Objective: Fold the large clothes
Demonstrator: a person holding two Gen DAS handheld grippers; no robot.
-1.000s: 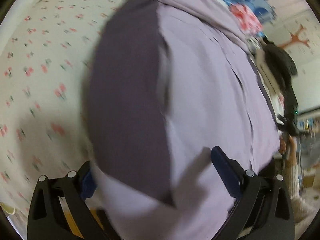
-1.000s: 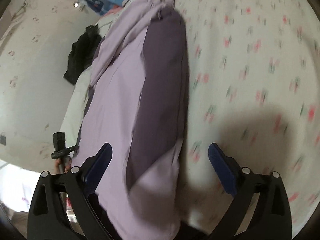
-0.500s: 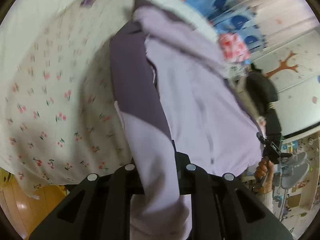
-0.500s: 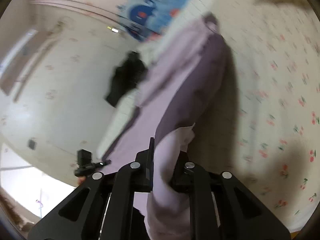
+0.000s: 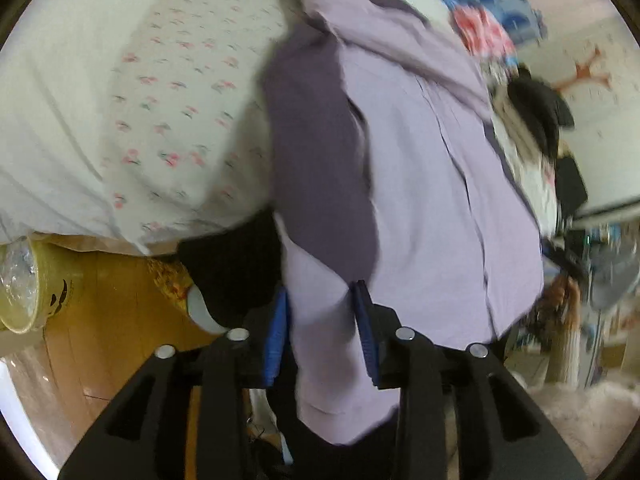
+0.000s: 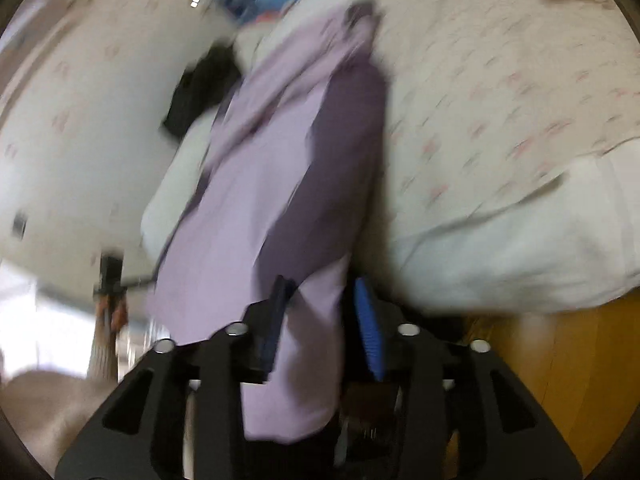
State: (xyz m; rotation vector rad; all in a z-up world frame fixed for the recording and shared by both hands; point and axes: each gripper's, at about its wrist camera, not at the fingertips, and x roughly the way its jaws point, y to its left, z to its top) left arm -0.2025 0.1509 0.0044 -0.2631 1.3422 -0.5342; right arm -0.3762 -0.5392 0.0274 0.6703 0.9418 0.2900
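Both tongs easing apart w/ cloth between: left gripper (image 5: pixel 320 320) & right gripper (image 6: pixel 322 312) each straddle a hem corner of the jacket (image 5: pixel 420 168), whose long axis runs straight away across the bed (image 5: pixel 168 92).

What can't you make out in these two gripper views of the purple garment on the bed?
- Left wrist view: the lower end of the lilac and dark purple fabric garment runs under the left gripper, hiding its hem.
- Right wrist view: motion blur smears the garment and the cherry-print white bedsheet; folds are unreadable.
- Right gripper: whether its blue fingers still press the cloth is unclear.
- Dark item by the wall: unidentifiable.
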